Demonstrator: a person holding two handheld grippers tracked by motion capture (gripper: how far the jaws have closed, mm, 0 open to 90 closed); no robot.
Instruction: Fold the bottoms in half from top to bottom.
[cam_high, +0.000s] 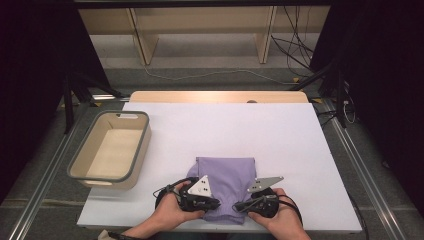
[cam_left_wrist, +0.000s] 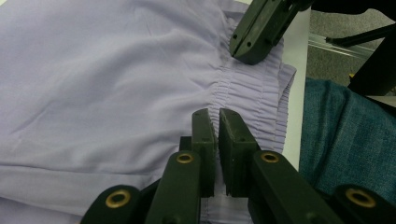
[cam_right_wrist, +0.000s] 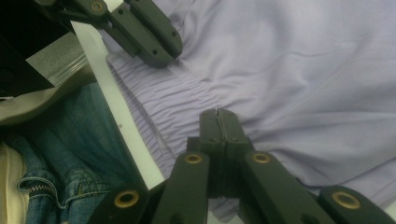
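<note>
Lilac garment (cam_high: 226, 180), folded, w/ gathered elastic waistband (cam_left_wrist: 252, 98), lies at near counter (cam_high: 280, 135) edge. Left tool (cam_left_wrist: 217, 123) nearly clenched on waistband; right tool (cam_right_wrist: 218, 122) clenched on it.

Both hands reach in low, the left black two-jaw gripper (cam_high: 212, 204) and right black two-jaw gripper (cam_high: 241, 205) angled inward, tips near, jaws closed.
</note>
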